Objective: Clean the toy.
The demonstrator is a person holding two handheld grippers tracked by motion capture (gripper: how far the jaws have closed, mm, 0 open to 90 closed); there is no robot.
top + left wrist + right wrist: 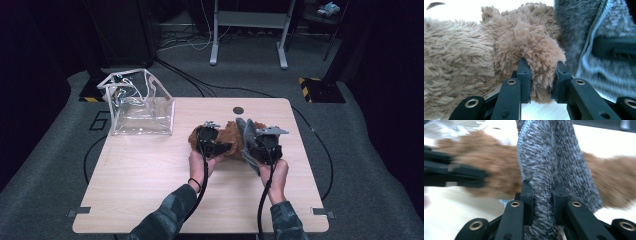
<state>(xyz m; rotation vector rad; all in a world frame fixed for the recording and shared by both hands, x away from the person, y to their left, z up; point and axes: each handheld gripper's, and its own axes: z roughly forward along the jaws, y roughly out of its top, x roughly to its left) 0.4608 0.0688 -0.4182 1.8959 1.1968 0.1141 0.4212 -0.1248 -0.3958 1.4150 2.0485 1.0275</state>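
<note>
So the left claw (541,80) pinches a limb of the brown plush toy (227,137) mid-table to pin it, while the right claw (542,202) clamps the grey knit garment (549,162), probably to dress or undress it

Both forearms, in dark patterned sleeves, reach in from the near edge of the table, each hand wrapped around a gripper. The left gripper (212,134) has its jaws pinched on a brown plush toy (499,50); the right gripper (264,137), just beside it, clamps a fold of grey fleece garment (554,165) between its jaws.
</note>
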